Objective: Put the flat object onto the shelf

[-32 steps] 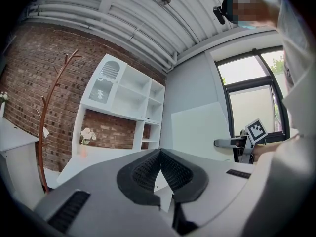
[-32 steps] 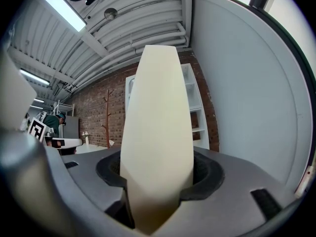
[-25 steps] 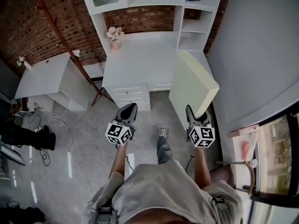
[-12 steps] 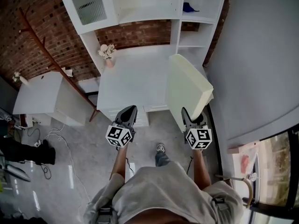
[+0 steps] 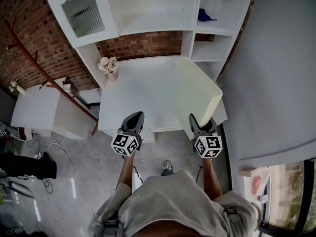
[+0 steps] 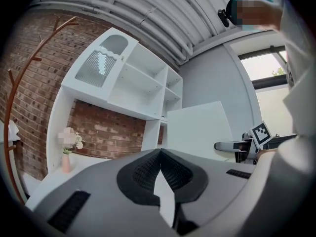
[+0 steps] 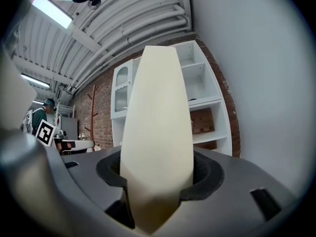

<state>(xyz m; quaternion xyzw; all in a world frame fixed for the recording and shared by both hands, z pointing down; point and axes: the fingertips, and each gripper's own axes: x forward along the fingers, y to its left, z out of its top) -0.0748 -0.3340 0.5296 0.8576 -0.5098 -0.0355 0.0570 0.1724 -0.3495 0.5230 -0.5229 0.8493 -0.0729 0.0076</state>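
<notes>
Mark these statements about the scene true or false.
1. The right gripper is shut on the cream panel. True.
2. The left gripper grips the panel too. False: its jaws are together and empty, apart from the panel.
3. The panel lies flat on the desk. False: it is held on edge by the right gripper.
4. A vase of flowers stands on the desk. True.
5. Every shelf is bare. False: a blue thing lies on an upper shelf.
</notes>
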